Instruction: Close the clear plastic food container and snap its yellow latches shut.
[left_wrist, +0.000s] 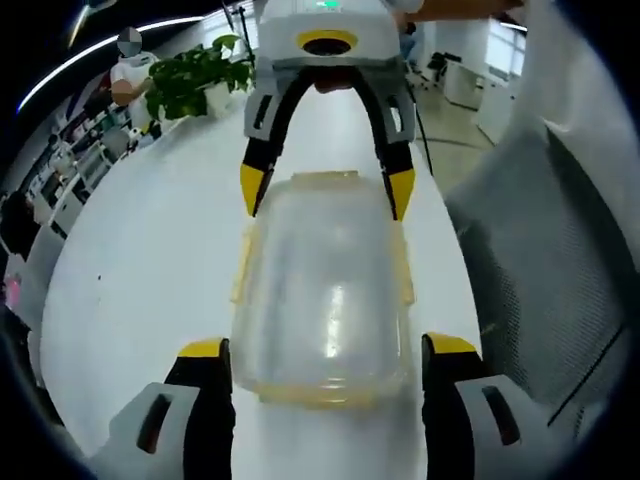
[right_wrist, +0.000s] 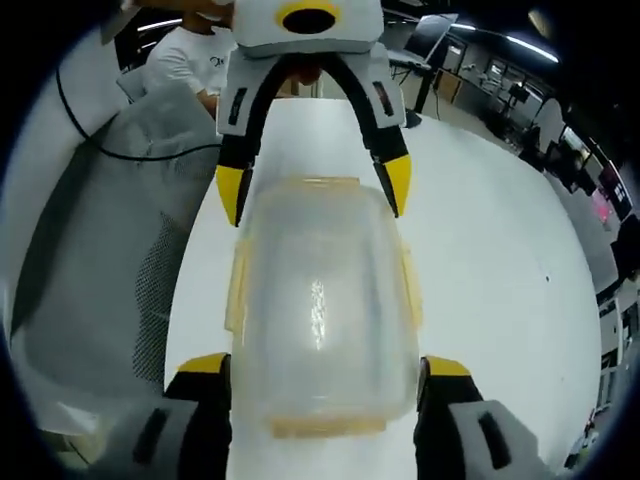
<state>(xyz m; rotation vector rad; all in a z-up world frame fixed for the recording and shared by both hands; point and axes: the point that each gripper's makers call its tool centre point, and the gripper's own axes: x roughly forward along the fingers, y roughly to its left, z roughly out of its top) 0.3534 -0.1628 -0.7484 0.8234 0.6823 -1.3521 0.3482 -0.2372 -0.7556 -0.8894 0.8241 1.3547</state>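
Here both open claws, left (left_wrist: 325, 352) and right (right_wrist: 323, 362), flank the lidded clear container (left_wrist: 322, 290).

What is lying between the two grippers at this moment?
The clear plastic food container lies between them on the white table. In the left gripper view, the left gripper straddles its near end and the right gripper its far end.

Opposed close views share the container (left_wrist: 322, 290).
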